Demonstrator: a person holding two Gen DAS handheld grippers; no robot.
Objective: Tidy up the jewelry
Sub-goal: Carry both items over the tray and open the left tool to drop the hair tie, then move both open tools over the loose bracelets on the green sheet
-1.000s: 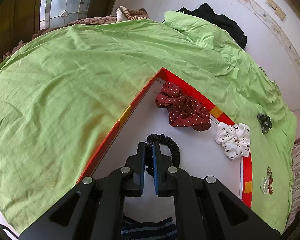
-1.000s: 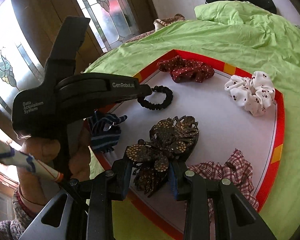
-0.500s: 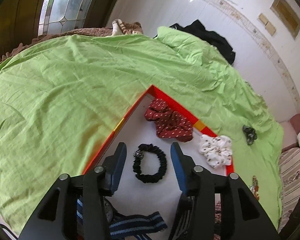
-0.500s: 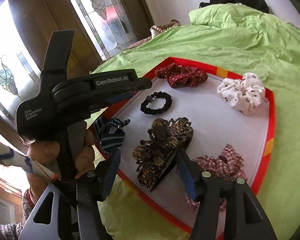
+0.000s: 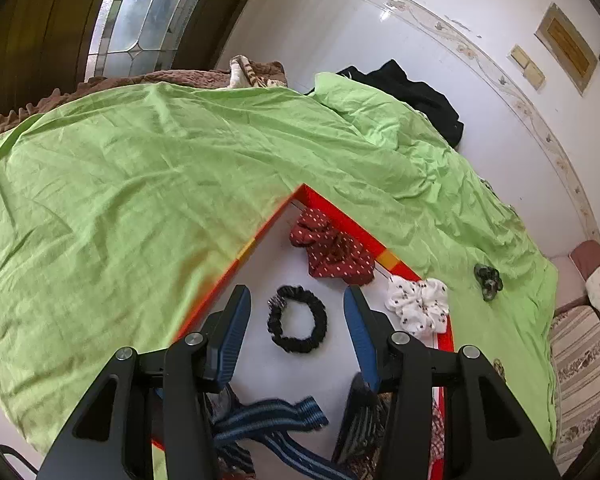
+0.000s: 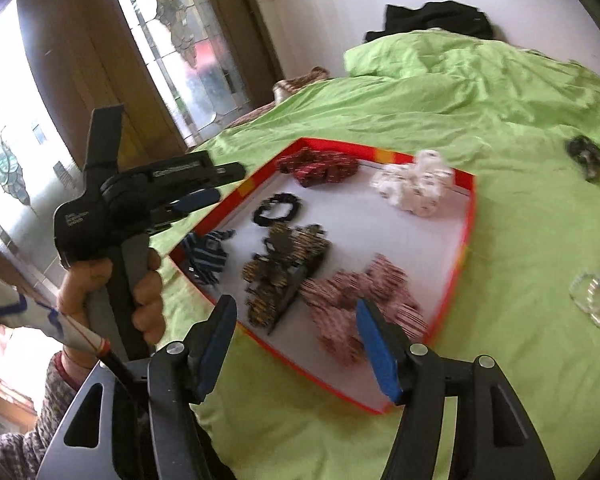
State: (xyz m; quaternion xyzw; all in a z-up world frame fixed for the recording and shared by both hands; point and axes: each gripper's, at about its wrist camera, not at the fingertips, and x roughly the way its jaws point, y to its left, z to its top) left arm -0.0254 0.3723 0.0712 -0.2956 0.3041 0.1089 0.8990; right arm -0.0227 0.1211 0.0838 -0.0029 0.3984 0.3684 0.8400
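A red-rimmed white tray (image 6: 462,240) lies on the green bedsheet. In it lie a black hair tie (image 5: 297,325) (image 6: 277,208), a maroon dotted scrunchie (image 5: 332,249) (image 6: 318,166), a white dotted scrunchie (image 5: 418,303) (image 6: 414,184), a beaded butterfly clip (image 6: 282,260), a checked scrunchie (image 6: 364,296) and a blue striped band (image 5: 268,420) (image 6: 208,254). My left gripper (image 5: 296,300) is open and empty, raised above the black hair tie; it also shows in the right wrist view (image 6: 216,184). My right gripper (image 6: 296,312) is open and empty, above the tray's near edge.
On the sheet right of the tray lie a dark hair claw (image 6: 586,154) (image 5: 488,280) and clear bead bracelets (image 6: 594,296). Black clothing (image 6: 436,16) lies at the bed's far end by the white wall. A stained-glass window (image 6: 180,40) is at left.
My left gripper opened, let go of the black hair tie in the tray and lifted back. My right gripper opened, released the butterfly clip and pulled back and up.
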